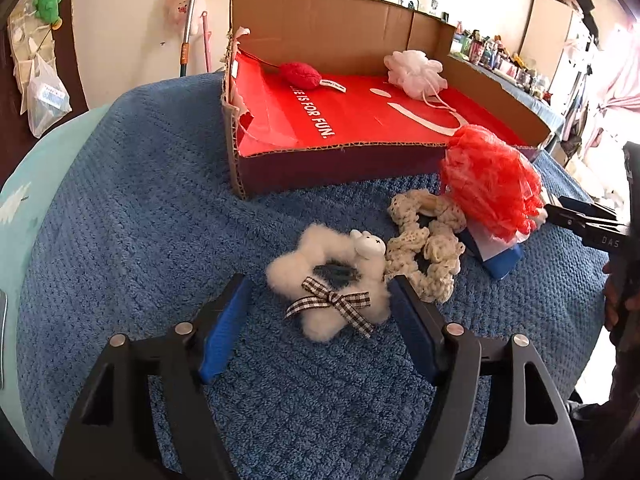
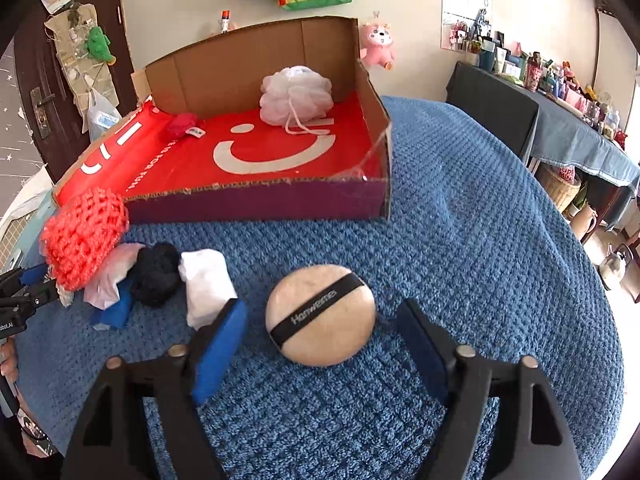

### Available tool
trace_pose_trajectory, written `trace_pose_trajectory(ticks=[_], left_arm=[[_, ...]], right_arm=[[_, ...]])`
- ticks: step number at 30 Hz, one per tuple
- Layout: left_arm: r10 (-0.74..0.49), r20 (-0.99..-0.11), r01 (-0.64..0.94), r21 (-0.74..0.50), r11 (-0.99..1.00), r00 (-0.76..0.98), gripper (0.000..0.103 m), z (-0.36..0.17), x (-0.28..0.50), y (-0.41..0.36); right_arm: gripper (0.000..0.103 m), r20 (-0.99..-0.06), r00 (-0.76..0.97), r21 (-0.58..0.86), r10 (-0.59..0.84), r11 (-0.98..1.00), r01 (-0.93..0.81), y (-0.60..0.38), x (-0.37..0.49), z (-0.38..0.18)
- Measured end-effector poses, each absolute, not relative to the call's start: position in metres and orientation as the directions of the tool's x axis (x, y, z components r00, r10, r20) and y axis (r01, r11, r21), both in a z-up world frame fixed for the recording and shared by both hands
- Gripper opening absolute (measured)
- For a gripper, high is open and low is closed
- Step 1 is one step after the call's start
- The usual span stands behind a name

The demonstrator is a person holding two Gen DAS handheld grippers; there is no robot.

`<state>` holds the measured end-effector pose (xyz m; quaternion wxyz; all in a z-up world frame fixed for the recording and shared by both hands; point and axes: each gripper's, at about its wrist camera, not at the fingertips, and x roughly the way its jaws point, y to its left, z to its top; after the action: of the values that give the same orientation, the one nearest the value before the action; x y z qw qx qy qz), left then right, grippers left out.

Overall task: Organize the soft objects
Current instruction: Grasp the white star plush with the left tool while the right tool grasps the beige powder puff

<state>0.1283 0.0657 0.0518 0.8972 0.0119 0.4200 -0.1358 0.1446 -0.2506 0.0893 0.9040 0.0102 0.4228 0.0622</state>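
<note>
Left wrist view: the left hand-held gripper point(image 1: 320, 304) stands with its jaws apart, straddling the fluffy white scrunchie point(image 1: 328, 280) with the checked bow, which lies flat on the blue blanket point(image 1: 140, 208) straight ahead, pads not pressing it; the cardboard box point(image 1: 340, 168) sits beyond. Right wrist view: the right hand-held gripper point(image 2: 320, 328) is likewise spread, the round powder puff point(image 2: 321, 319) lying directly between its fingers, untouched, its black strap running diagonally, box up and left.

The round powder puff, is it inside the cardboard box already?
No, the powder puff lies on the blue blanket in front of the cardboard box.
</note>
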Motion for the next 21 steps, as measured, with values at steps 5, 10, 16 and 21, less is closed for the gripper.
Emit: trace_pose_trajectory(ticks=[5,10,16,21], left_arm=[[-0.201,-0.766,0.275,-0.033,0.961,0.610,0.076,0.050,0.126,0.058],[-0.174,-0.771,0.279,0.005,0.960,0.613,0.077,0.050,0.126,0.060],[-0.148,-0.773,0.193,-0.034,0.981,0.617,0.077,0.054,0.129,0.093],[-0.154,-0.768,0.229,-0.009,0.973,0.622,0.077,0.055,0.130,0.082]], right_arm=[[0.082,-0.767,0.630,0.075,0.121,0.992,-0.098,-0.252,0.145,0.087],[0.082,-0.767,0.630,0.080,0.123,0.992,-0.096,-0.254,0.146,0.086],[0.083,-0.765,0.632,0.083,0.123,0.992,-0.093,-0.254,0.146,0.086],[0.085,-0.762,0.635,0.085,0.126,0.992,-0.095,-0.252,0.147,0.086]])
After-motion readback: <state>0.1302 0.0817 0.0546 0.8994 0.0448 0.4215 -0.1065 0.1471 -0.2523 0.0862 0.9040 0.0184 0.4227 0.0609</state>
